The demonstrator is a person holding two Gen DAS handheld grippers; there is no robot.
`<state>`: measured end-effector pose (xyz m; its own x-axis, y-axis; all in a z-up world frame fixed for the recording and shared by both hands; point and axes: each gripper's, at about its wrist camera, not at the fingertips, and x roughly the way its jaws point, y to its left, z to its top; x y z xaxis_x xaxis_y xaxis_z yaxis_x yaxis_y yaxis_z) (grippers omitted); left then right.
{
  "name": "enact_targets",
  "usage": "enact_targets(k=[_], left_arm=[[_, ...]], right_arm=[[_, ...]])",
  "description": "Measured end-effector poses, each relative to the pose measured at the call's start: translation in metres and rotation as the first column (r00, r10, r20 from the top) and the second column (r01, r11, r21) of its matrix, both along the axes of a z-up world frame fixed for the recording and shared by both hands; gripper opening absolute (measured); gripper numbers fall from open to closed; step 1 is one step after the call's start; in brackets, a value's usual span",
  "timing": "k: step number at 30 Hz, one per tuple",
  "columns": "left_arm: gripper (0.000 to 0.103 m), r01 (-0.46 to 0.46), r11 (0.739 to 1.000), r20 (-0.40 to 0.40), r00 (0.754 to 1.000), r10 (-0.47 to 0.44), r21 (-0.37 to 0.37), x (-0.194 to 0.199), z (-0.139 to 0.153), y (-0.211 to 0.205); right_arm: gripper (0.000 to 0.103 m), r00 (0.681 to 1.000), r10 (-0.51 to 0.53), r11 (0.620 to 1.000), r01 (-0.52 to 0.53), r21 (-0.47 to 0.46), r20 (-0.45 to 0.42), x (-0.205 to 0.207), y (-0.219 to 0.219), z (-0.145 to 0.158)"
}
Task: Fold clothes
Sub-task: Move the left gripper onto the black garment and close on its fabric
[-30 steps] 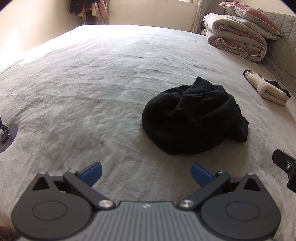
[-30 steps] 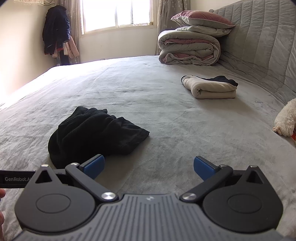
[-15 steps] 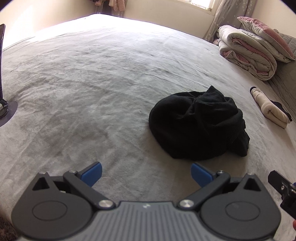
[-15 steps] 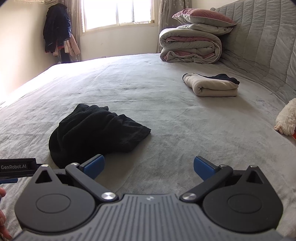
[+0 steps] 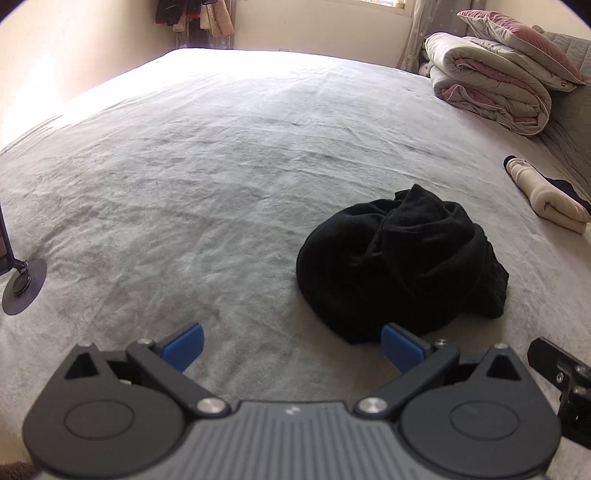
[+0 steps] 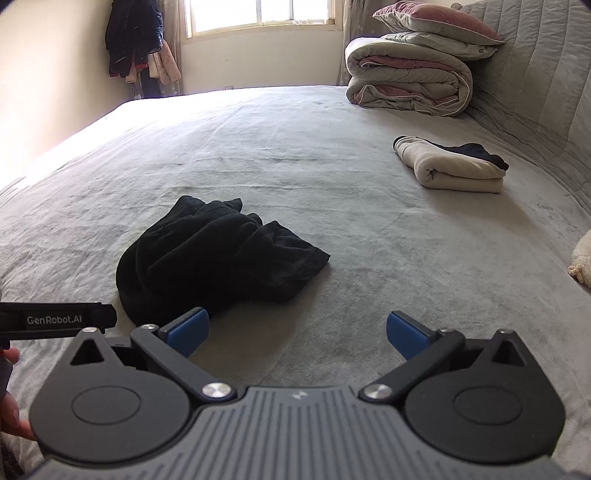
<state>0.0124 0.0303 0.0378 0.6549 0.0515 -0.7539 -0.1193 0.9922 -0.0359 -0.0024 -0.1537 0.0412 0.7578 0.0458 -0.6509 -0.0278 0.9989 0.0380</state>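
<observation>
Black garment just beyond gaping left tongs

On the grey bed I count one crumpled black garment, one folded stack made of two pieces, a cream one with a dark one on top, and one rolled duvet carrying two pillows. There are two grippers, the left gripper and the right gripper, each with two blue pads. One bunch of clothes hangs in the corner, and one round stand base sits at the bed's edge.
</observation>
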Motion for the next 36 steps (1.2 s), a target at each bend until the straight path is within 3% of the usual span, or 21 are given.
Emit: enact_targets(k=[5, 9, 15, 19, 21, 28, 36], left_arm=[[0.103, 0.025, 0.999, 0.001, 1.000, -0.025, 0.030, 0.021, 0.012, -0.004], [0.103, 0.047, 0.997, 0.007, 0.999, -0.048, 0.068, 0.036, 0.004, -0.008], [0.103, 0.106, 0.989, 0.000, 0.994, -0.106, 0.102, 0.050, -0.030, -0.009], [0.103, 0.120, 0.991, 0.004, 0.993, -0.120, 0.058, 0.059, -0.051, -0.008], [0.103, 0.104, 0.994, 0.040, 0.994, -0.105, 0.022, 0.062, -0.056, -0.005], [0.103, 0.135, 0.988, 0.118, 0.983, -0.143, 0.070, 0.062, -0.064, -0.012], [0.103, 0.146, 0.988, 0.108, 0.983, -0.150, 0.044, 0.065, -0.065, -0.007]], right_arm=[[0.103, 1.000, 0.003, 1.000, -0.003, -0.005, 0.008, 0.021, 0.004, 0.019], [0.103, 0.999, -0.012, 1.000, 0.012, 0.007, 0.030, 0.036, 0.005, 0.022], [0.103, 0.999, 0.026, 0.999, -0.027, 0.025, 0.043, 0.060, 0.000, -0.006], [0.103, 0.997, 0.080, 0.997, -0.080, 0.017, -0.021, 0.076, -0.001, -0.030], [0.103, 0.995, 0.094, 0.995, -0.093, 0.027, -0.041, 0.083, -0.005, -0.040], [0.103, 0.988, 0.062, 0.996, -0.053, 0.069, -0.140, 0.099, -0.025, -0.067], [0.103, 0.991, 0.095, 0.995, -0.096, -0.004, -0.098, 0.095, -0.018, -0.076]])
